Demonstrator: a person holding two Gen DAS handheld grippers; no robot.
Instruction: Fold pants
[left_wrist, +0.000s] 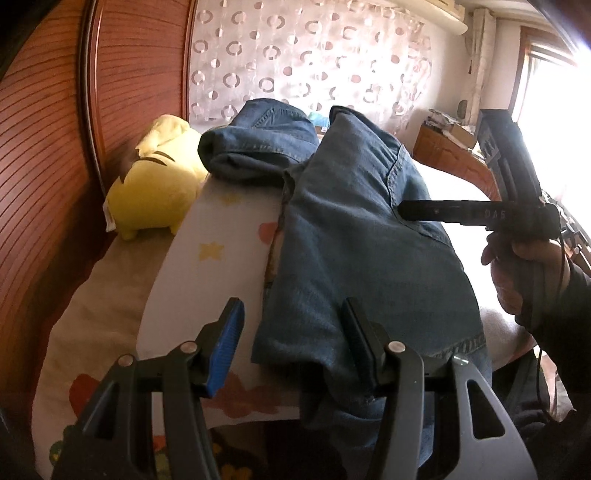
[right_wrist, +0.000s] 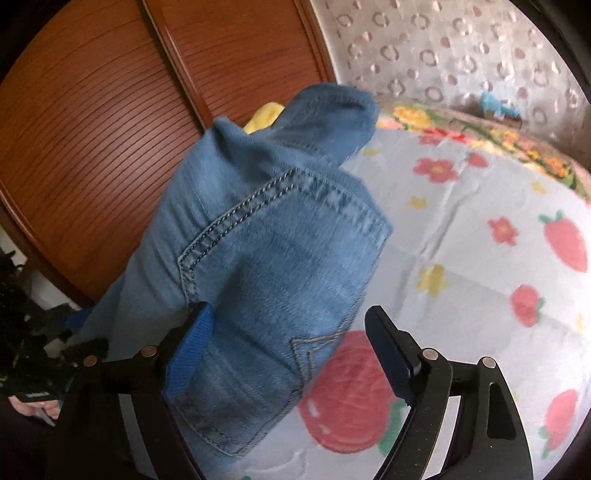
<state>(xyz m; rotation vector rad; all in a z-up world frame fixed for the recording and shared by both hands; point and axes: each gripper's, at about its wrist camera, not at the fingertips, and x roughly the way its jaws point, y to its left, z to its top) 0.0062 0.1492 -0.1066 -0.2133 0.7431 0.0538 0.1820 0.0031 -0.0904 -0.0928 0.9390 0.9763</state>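
A pair of blue denim pants (left_wrist: 354, 236) was seen lying on a bed covered by a white sheet (left_wrist: 221, 229) printed with strawberries, flowers and stars. The garment was doubled over itself, with a rolled or bunched part (left_wrist: 255, 147) resting at the far end, next to a yellow plush toy (left_wrist: 155, 192) set against a slatted wooden panel (left_wrist: 48, 129). The near edge of the denim was draped over the bed's edge.

In the left wrist view, the left gripper (left_wrist: 291, 347) was held low over the near end of the pants. Its jaws were parted; the right-hand finger (left_wrist: 356, 339) was laid on or against the denim, the blue-padded finger (left_wrist: 229, 347) over bare sheet. Cloth lay between them, but whether it was pinched could not be told.

The right gripper (right_wrist: 291, 354) was seen with jaws spread wide, a back pocket (right_wrist: 280, 258) of the pants lying between and ahead of them. The blue-padded finger (right_wrist: 192, 350) lay at the denim's edge; the other finger (right_wrist: 391, 354) stood clear over the sheet. No pressure on the cloth was shown. From the left view, this gripper was observed in a person's hand (left_wrist: 517, 273), one finger extended flat over the pants.

A patterned sheer curtain (left_wrist: 310, 62) was noted behind the bed.
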